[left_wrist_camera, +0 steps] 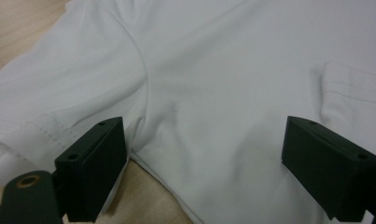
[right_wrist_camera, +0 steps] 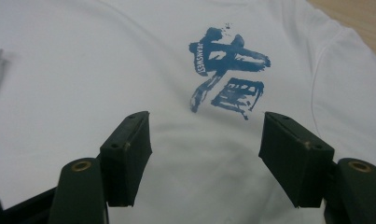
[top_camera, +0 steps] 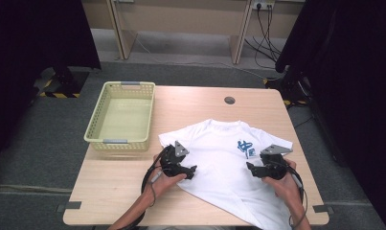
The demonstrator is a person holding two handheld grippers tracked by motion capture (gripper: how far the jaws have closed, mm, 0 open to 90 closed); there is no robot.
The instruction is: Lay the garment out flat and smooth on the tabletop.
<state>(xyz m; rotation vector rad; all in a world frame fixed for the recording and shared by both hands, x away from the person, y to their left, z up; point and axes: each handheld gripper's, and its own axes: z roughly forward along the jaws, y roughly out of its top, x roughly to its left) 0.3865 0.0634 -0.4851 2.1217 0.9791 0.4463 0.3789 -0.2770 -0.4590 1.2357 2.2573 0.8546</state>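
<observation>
A wooden table [top_camera: 190, 103] stands on grey floor, a yellow basket [top_camera: 120, 116] at its upper left. A white T-shirt [top_camera: 219, 158] lies centre-right. The left gripper [top_camera: 188, 171] and right gripper [top_camera: 252, 168] hover over it, jaws apart, gripping nothing.

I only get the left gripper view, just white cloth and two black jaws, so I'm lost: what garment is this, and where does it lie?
Observer: A white T-shirt, spread flat on a wooden table, its hem toward the person.
Operator: Any print on it?
Observer: Yes, a blue brush-style mark on the chest, just ahead of the right gripper, whose jaws are open over the cloth.
Operator: And my own gripper?
Observer: The left gripper sits at the shirt's left side, below the sleeve, jaws open, nothing pinched.
Operator: Anything else on the table?
Observer: A pale yellow basket at the far left corner, with nothing in it.
</observation>
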